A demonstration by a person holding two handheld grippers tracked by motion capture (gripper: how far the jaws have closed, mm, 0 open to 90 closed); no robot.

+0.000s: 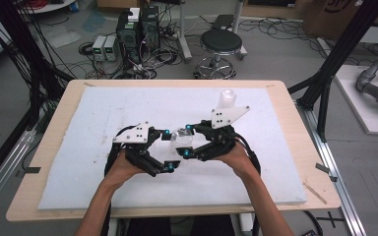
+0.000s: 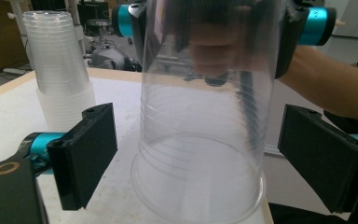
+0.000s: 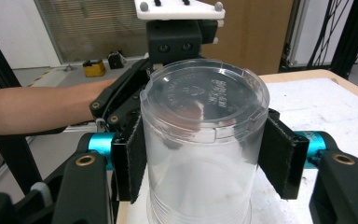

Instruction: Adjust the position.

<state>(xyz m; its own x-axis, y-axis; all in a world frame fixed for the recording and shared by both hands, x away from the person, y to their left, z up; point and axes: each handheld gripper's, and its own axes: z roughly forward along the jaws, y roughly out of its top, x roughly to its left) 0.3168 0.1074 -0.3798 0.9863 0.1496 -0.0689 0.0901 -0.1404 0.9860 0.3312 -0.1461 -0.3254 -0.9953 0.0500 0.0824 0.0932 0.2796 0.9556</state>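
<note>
Right gripper (image 3: 200, 154) clamps the upturned cup (image 3: 204, 140). I hold my left gripper (image 2: 200, 161) wide open around its rim, untouching. Stack (image 1: 226, 100) far right; handover pending.

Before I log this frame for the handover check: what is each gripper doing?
Left gripper: open, jaws standing either side of the clear cup, not touching it.
Right gripper: shut on the clear cup, which is upside down.
</note>
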